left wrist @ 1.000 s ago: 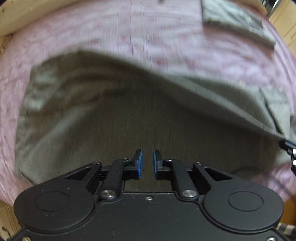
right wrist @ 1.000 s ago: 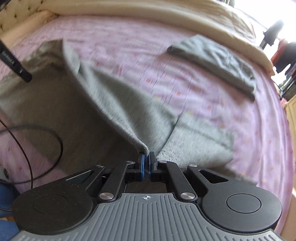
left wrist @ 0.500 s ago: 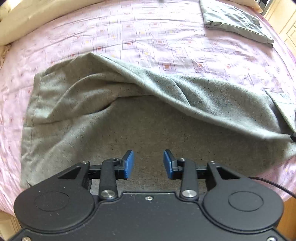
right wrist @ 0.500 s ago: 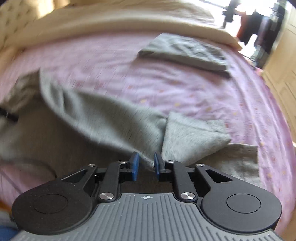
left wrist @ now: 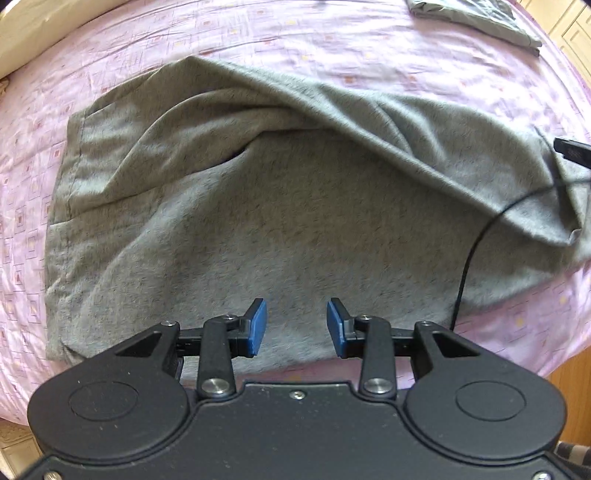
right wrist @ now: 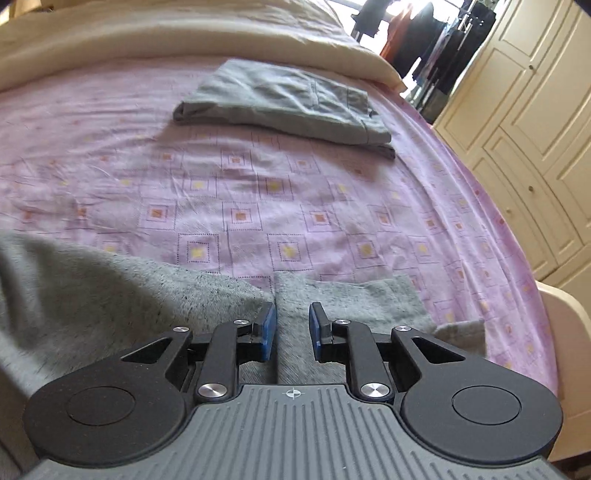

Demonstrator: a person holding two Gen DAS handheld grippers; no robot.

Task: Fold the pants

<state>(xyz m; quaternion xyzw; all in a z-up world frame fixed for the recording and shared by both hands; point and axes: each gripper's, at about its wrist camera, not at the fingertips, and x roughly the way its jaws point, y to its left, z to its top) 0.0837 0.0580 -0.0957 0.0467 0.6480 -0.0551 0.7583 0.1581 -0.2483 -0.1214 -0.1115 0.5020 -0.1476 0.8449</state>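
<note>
Pants [left wrist: 295, 221]: soft, fuzzy grey knit, rumpled across patterned pink sheet [left wrist: 332, 48].

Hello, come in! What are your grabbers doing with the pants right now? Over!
Left gripper open, holding nothing. Right gripper open, holding nothing. Grey pants lie half folded on the bed, rumpled. Black cable drapes over them.

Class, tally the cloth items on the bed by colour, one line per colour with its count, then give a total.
Grey: 2, the spread pants and the folded garment
Pink: 1, the patterned sheet
Cream: 1, the blanket
Total: 4
</note>
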